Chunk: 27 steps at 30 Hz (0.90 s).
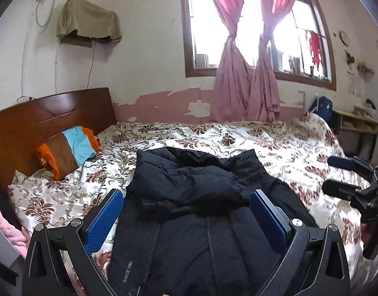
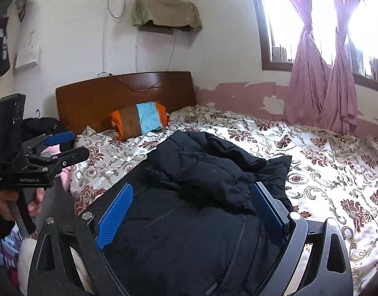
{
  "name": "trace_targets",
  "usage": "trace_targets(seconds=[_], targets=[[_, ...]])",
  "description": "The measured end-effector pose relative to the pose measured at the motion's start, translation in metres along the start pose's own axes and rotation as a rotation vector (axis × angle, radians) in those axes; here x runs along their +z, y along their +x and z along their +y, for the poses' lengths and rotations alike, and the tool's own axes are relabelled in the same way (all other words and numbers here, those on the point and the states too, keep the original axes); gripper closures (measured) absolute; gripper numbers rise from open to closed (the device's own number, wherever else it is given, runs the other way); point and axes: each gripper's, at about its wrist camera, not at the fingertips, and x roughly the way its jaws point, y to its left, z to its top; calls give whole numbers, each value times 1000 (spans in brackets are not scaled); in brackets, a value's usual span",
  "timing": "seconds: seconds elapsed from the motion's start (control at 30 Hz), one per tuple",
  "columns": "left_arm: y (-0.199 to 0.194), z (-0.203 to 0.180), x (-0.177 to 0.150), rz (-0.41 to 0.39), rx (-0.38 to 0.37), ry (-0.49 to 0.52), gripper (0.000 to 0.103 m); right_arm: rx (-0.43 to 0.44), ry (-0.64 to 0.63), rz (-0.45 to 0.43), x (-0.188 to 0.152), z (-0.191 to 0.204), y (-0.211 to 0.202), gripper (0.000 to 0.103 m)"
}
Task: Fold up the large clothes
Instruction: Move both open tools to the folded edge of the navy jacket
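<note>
Bed with cream floral-print cover (image 1: pixel 275 145) fills both views. Black quilted padded jacket (image 1: pixel 201 185) lies mid-bed, bunched, sleeve heaped across its body. Striped orange, brown and light-blue pillow (image 1: pixel 68 148) at 10 o'clock of the jacket, against the brown wooden headboard (image 1: pixel 53 113). Left gripper (image 1: pixel 186 215): jaws wide, holding nothing, above the jacket. Right gripper (image 2: pixel 191 212): jaws wide, empty, likewise over the jacket.
</note>
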Motion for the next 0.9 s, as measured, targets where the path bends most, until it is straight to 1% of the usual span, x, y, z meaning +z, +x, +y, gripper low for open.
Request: trace_targets(seconds=[0.1,0.2,0.4,0.43,0.57,0.63,0.77,0.87,0.9], targets=[[-13,0,-14,-9,22,30,0,-12,12,-19,-12,6,-9,10],[-22,1,-30,-10,41,62,0,-22,44,-11,-21,7,-12,10],[-27,7,-63,41,37,86,0,-75,17,42,-44,13,-8,9],[-27,9,-69,54,30,84,0,-80,12,50,-48,15,-8,9],[-27,20,-98,116,-45,72,0,-83,2,115,-70,16,-1,9],[-25,22,-110,141,-61,76,0,-87,5,159,-82,14,3,9],[-18,20,-133,209,-82,120,0,-96,-2,238,-106,10,9,9],[-9,15,-147,278,-96,164,0,-89,-15,299,-119,9,14,9],[-5,14,-152,309,-116,171,0,-87,-23,322,-125,9,15,9]])
